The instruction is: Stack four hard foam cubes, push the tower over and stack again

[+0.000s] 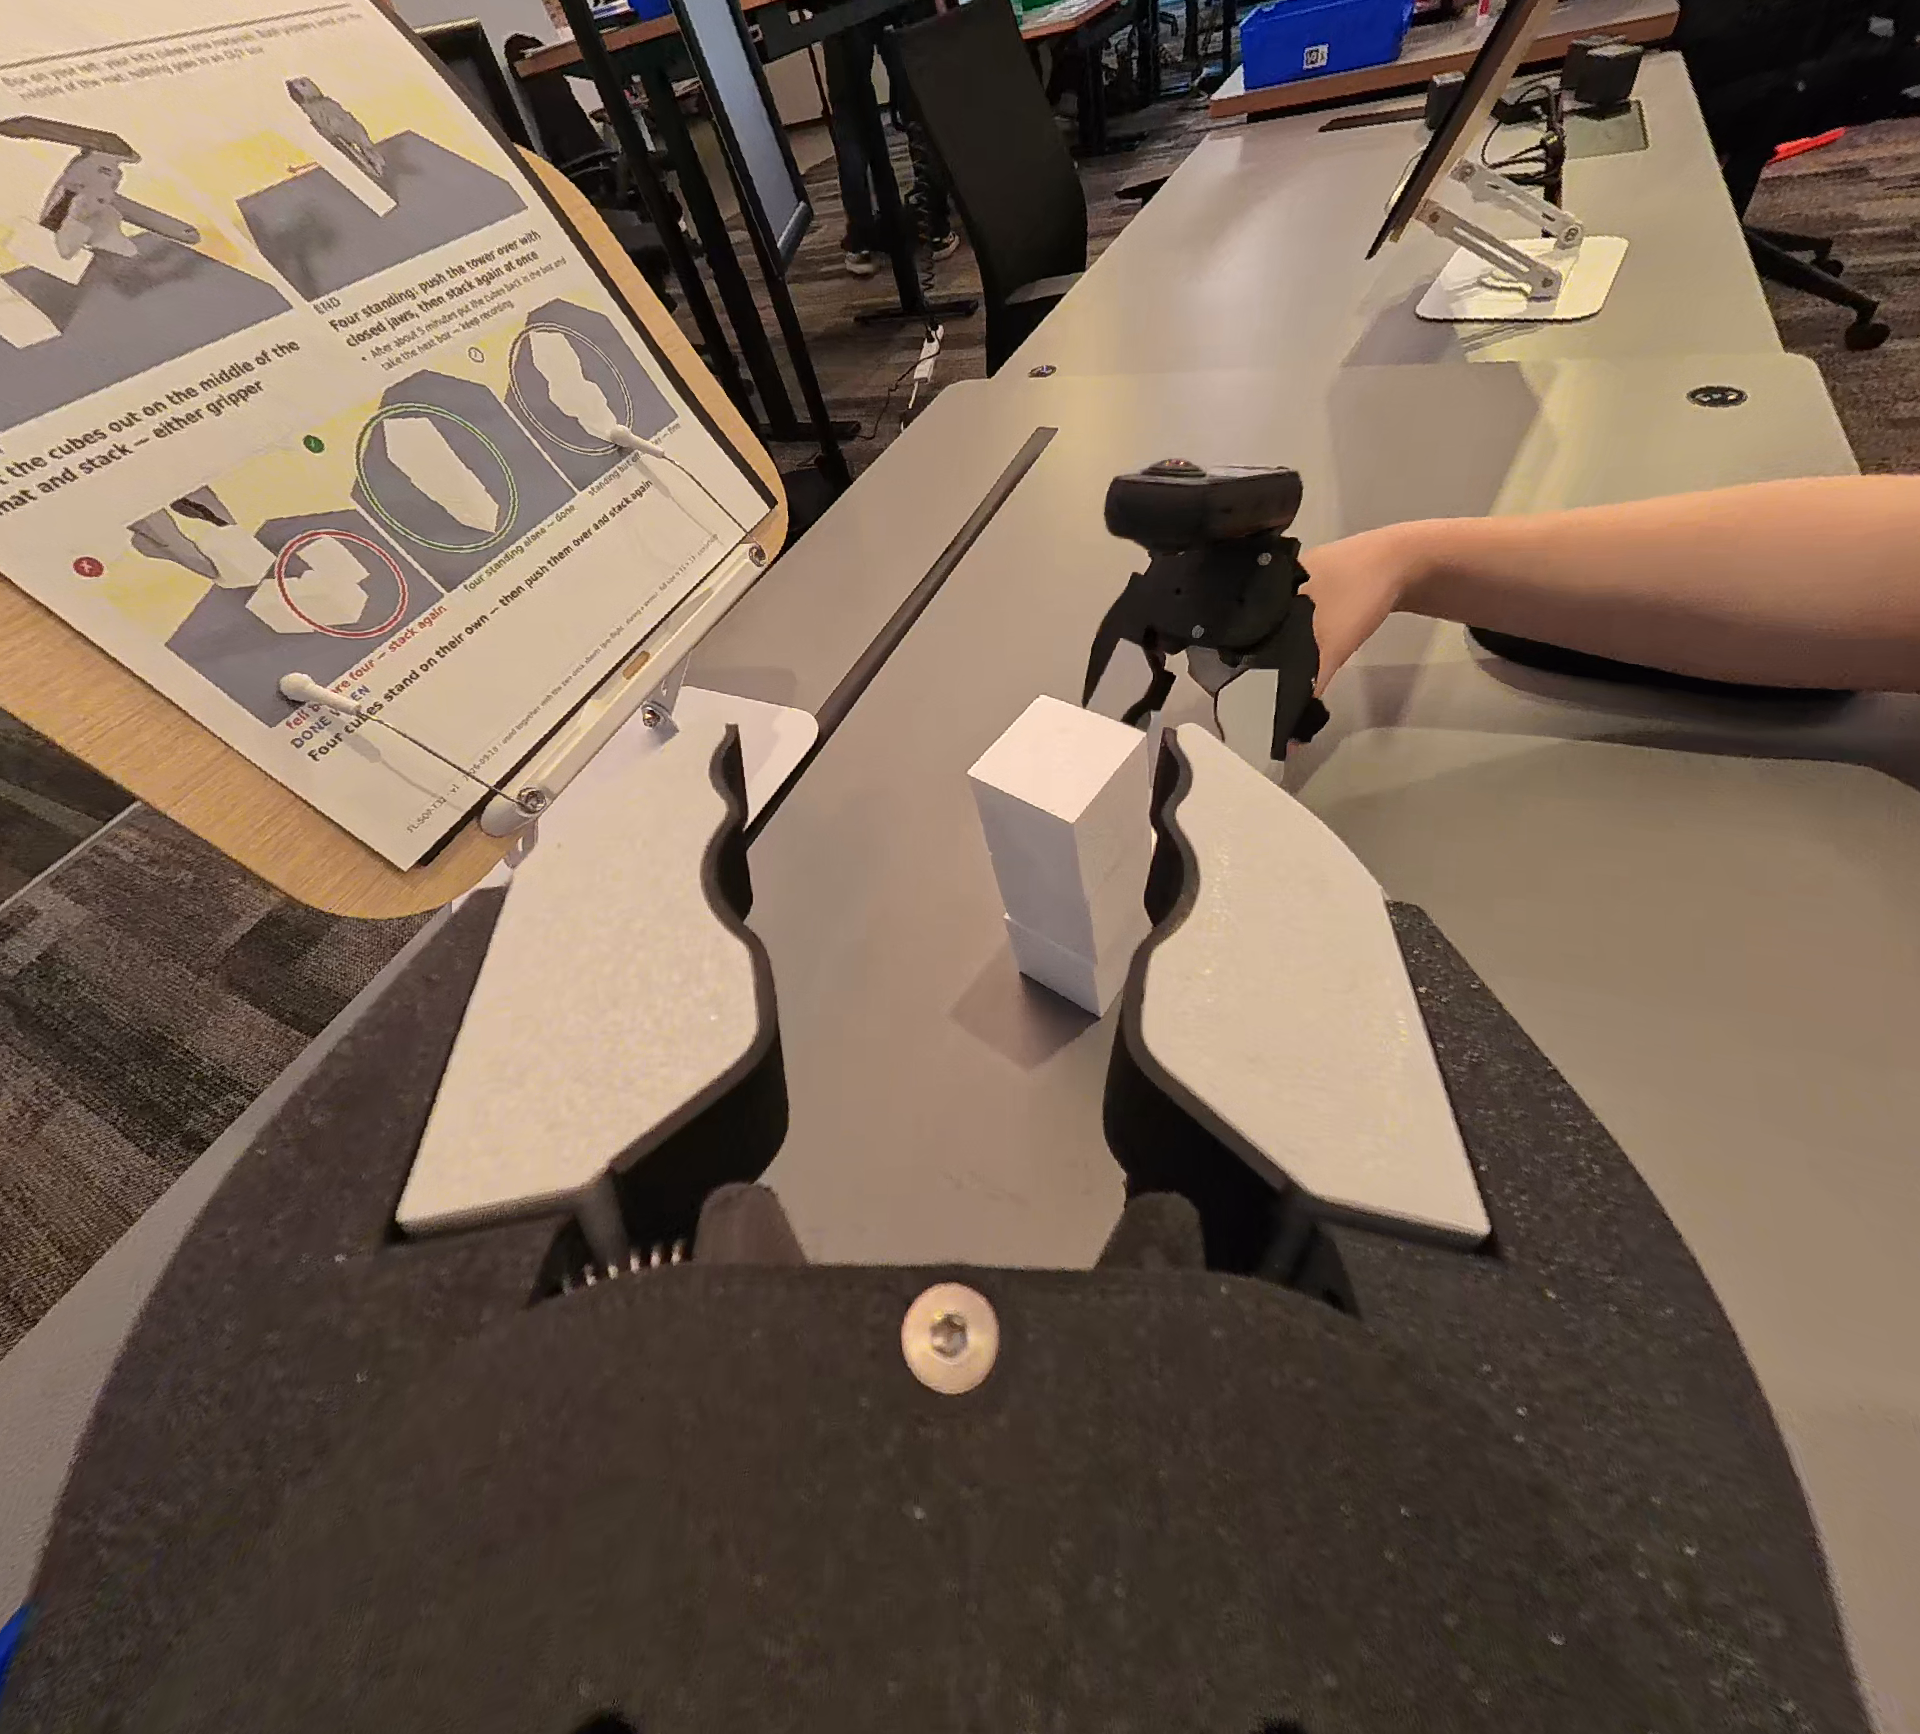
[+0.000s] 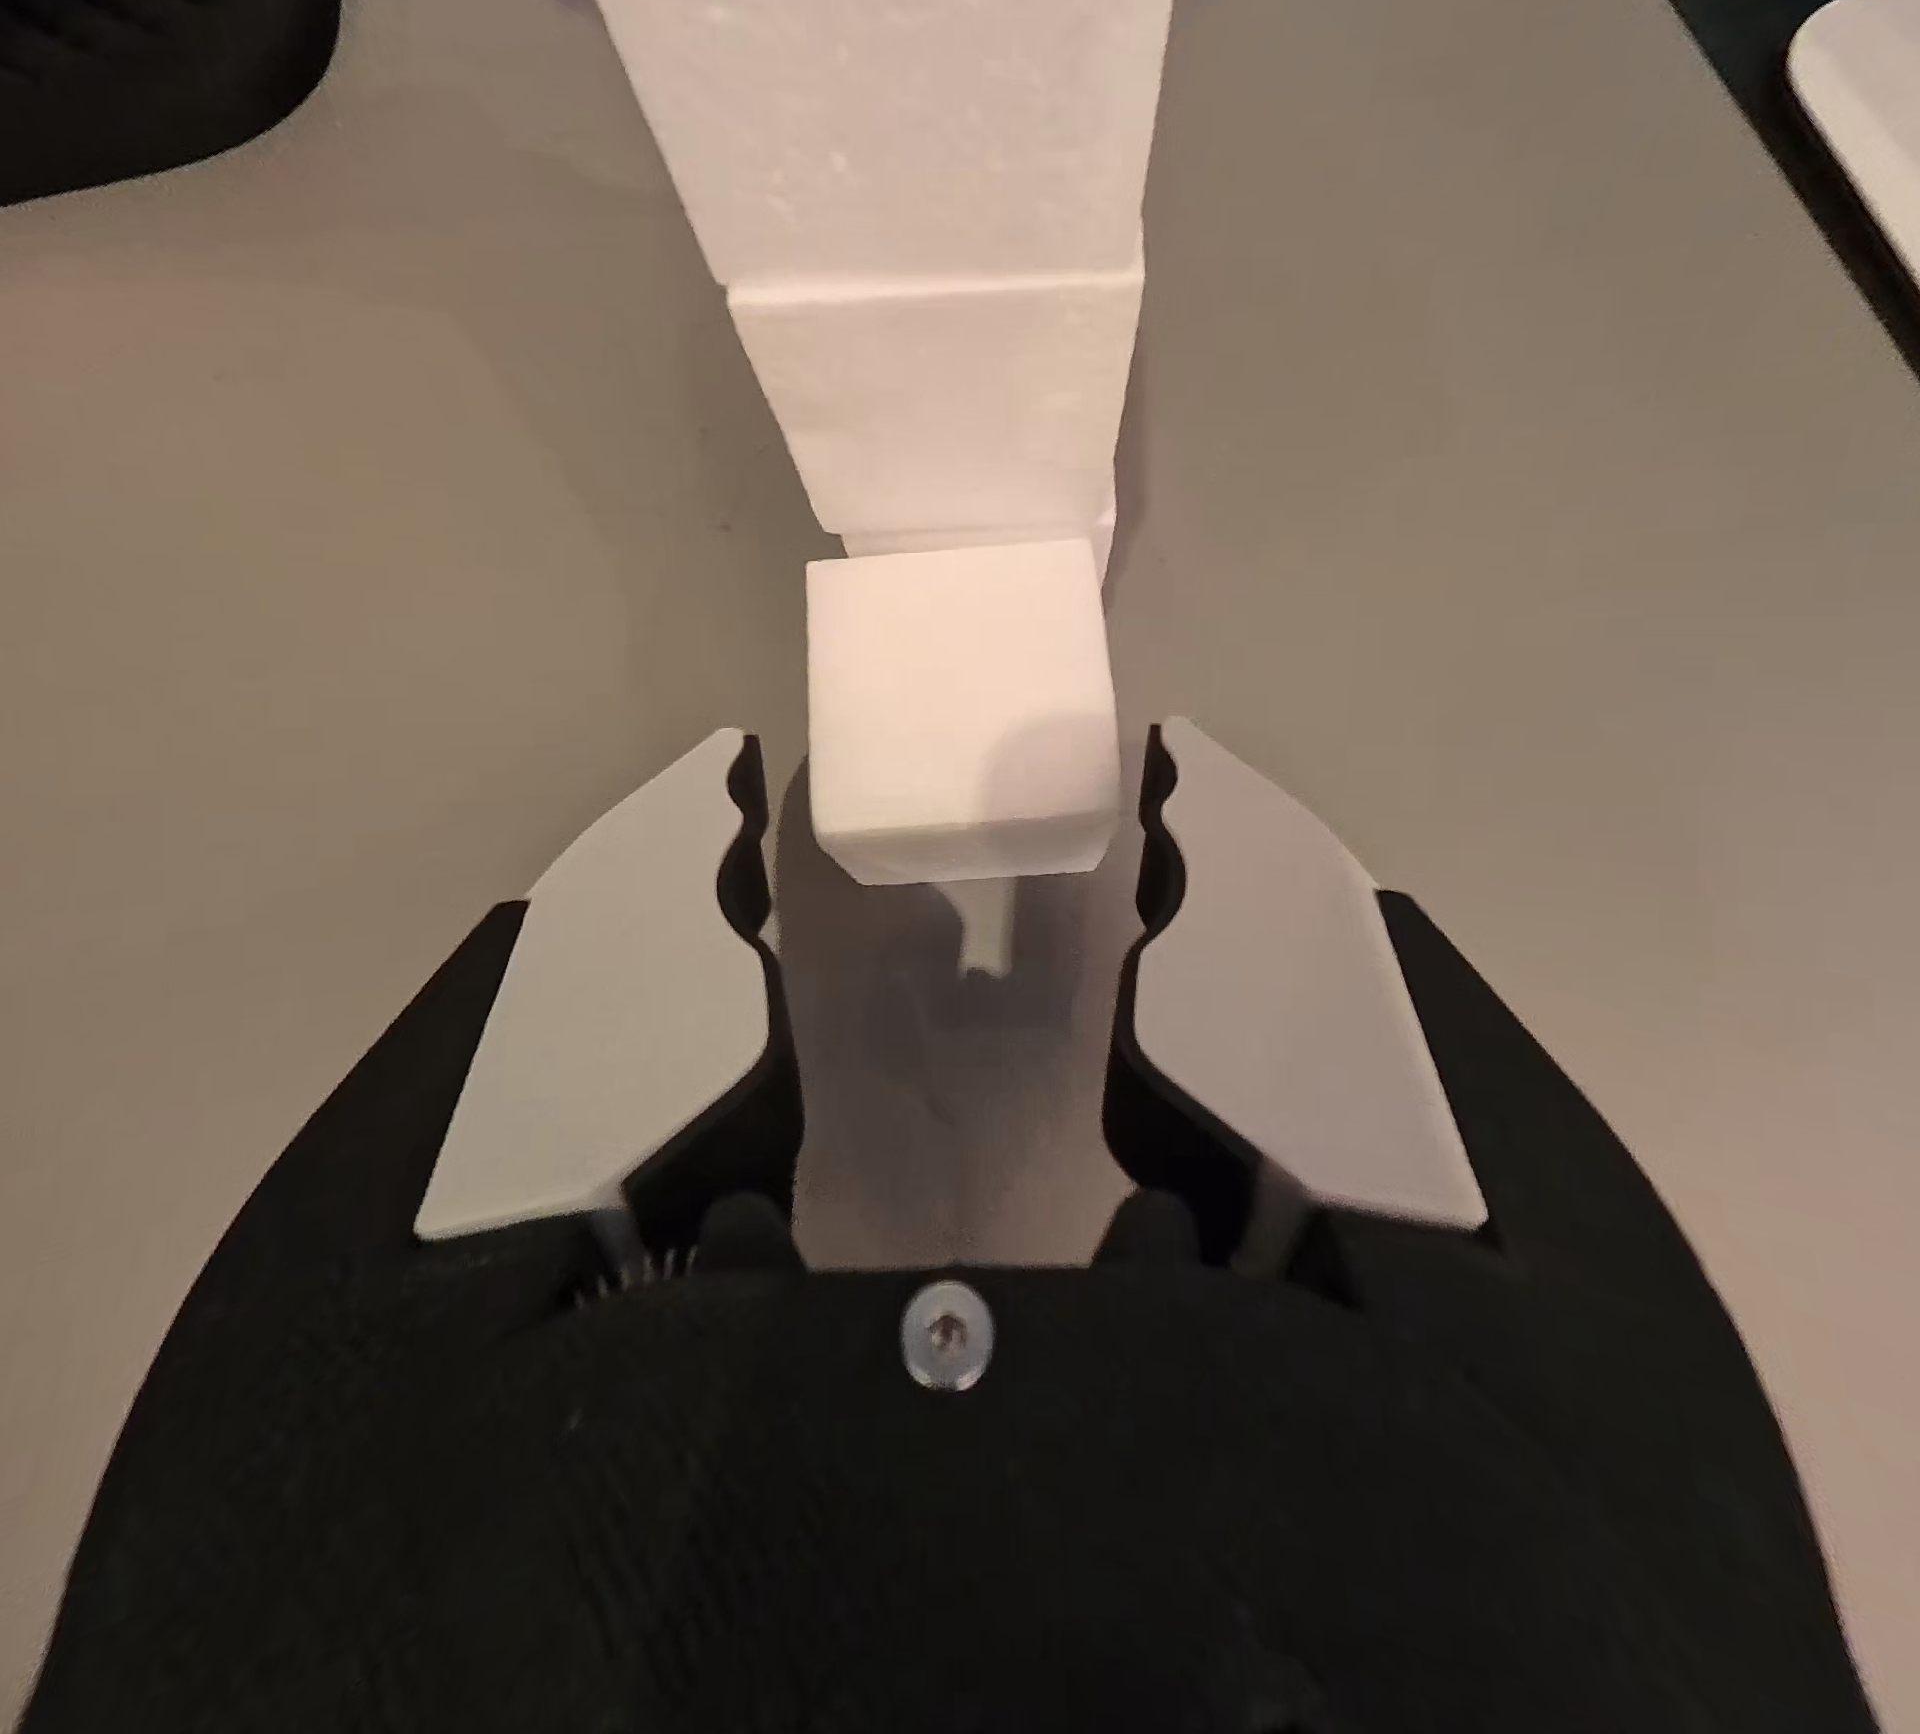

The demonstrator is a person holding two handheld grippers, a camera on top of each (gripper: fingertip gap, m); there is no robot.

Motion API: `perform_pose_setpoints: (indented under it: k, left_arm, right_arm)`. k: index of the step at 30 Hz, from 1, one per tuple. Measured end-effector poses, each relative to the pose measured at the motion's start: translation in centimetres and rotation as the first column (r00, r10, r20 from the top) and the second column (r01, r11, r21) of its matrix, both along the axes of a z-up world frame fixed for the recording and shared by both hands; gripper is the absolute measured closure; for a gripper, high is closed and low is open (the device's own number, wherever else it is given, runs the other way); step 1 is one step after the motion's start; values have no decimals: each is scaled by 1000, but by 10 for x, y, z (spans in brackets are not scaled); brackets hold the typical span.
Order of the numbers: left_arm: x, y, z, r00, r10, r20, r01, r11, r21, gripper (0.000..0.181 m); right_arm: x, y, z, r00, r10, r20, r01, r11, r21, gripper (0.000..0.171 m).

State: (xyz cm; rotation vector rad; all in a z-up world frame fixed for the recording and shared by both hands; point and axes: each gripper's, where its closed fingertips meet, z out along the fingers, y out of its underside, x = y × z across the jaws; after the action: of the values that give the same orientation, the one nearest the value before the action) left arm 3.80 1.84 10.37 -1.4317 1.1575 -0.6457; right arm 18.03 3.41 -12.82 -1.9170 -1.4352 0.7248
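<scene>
A tower of three white foam cubes stands on the dark grey mat. My left gripper is open and empty, held above the mat on the near side of the tower, which shows close to its right finger. My right gripper points down behind the tower, held by a person's hand. In the right wrist view the tower rises toward the camera. A fourth loose cube lies on the table at its base. My right gripper is open, its fingertips on either side of the cube's near edge, not touching.
An instruction board on a stand leans over the mat's left side. A person's forearm reaches in from the right. A second stand is farther back. A black pad and a white base plate flank the tower. Some 30 cm of space lies between my two pairs of fingers.
</scene>
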Motion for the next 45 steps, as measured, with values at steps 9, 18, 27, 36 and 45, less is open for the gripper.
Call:
perform_pose_setpoints:
  k: [9, 18, 27, 36, 45]
  left_arm:
    - [-1, 3, -2, 1000, 11, -13, -11, 1000, 1, 108]
    - [-5, 3, -2, 999, 20, -26, -19, 1000, 19, 110]
    - [-12, 4, 1, 999, 33, -4, -33, 999, 4, 109]
    - [-16, 1, 3, 1000, 28, 3, -28, 1000, 6, 109]
    - [-17, 1, 3, 1000, 22, 4, -22, 1000, 3, 109]
  right_arm:
    - [8, -2, 3, 1000, 2, -28, -2, 1000, -19, 112]
    - [40, -5, 49, 996, -60, -72, 62, 998, 31, 112]
    - [8, -10, 169, 979, -70, -191, 82, 995, 58, 112]
    - [-46, 4, 165, 996, -78, 34, 73, 988, 136, 112]
    - [-52, 10, 151, 997, -63, 46, 58, 995, 87, 112]
